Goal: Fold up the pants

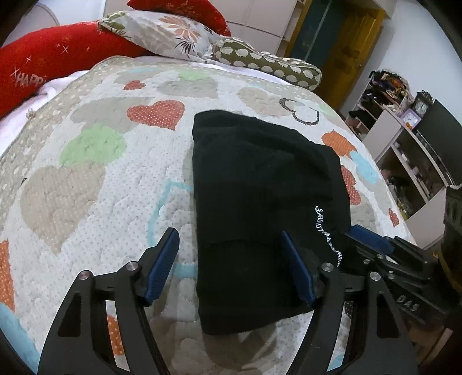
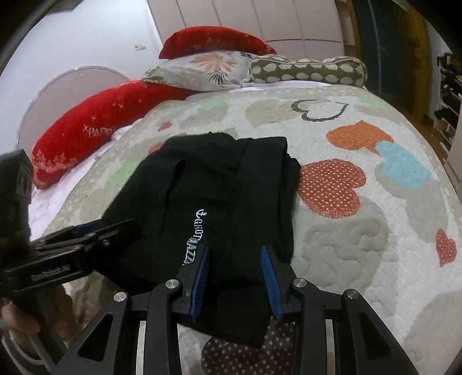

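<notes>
The black pants [image 1: 260, 202] lie folded into a thick rectangle on the heart-patterned quilt [image 1: 101, 187], white lettering near their right edge. My left gripper [image 1: 231, 248] is open; its right finger rests over the pants' near left part, its left finger over bare quilt. In the right wrist view the pants [image 2: 219, 187] fill the middle. My right gripper [image 2: 235, 259] is open over their near edge, a finger on each side of the cloth. The left gripper [image 2: 95, 228] comes in from the left at the pants' edge.
Red cushions [image 1: 43, 66], a floral pillow [image 1: 164, 31] and a green spotted bolster [image 1: 268, 63] lie at the head of the bed. Shelves [image 1: 404, 138] with clutter stand beyond the bed's right edge. Wardrobe doors [image 2: 274, 20] are behind the pillows.
</notes>
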A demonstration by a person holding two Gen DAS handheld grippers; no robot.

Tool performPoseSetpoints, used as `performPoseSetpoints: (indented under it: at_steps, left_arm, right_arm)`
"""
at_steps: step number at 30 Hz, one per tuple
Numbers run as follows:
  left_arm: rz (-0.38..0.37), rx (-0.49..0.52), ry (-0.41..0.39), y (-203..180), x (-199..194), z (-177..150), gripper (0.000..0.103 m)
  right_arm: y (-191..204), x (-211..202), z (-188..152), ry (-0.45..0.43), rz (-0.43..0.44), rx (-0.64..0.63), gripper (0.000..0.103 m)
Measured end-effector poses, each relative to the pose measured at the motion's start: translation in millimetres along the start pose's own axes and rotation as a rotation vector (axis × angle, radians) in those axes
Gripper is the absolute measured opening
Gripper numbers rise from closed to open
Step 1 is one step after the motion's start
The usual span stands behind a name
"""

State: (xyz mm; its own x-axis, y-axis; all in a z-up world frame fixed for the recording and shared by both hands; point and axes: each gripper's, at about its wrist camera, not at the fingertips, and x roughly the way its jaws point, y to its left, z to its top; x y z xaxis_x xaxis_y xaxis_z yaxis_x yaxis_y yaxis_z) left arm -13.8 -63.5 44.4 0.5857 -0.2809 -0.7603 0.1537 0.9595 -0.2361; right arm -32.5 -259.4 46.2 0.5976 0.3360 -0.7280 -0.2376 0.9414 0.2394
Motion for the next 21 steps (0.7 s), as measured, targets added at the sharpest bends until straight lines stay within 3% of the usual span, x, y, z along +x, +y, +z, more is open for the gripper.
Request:
performPoseSetpoints:
  at_steps: [6,9,18,21]
  left_arm:
    - [0.030,0.011,-0.031,-7,-15,-3,0.072]
    - [0.061,0.020,-0.061,-10,-24,-6,0.072]
    - [0.176,0.004,-0.206,-8,-56,-16,0.073]
    - [0.193,0.009,-0.219,-10,-63,-17,0.073]
  right_arm:
    - [5,-27,8,-0.082,0.020,0.022,0.037]
    - [13,-34,9,-0.116,-0.002,0.015,0.048]
    - [26,-48,10,-0.171,-0.034,0.002,0.049]
    - [29,-48,7,-0.163,-0.044,-0.009,0.049]
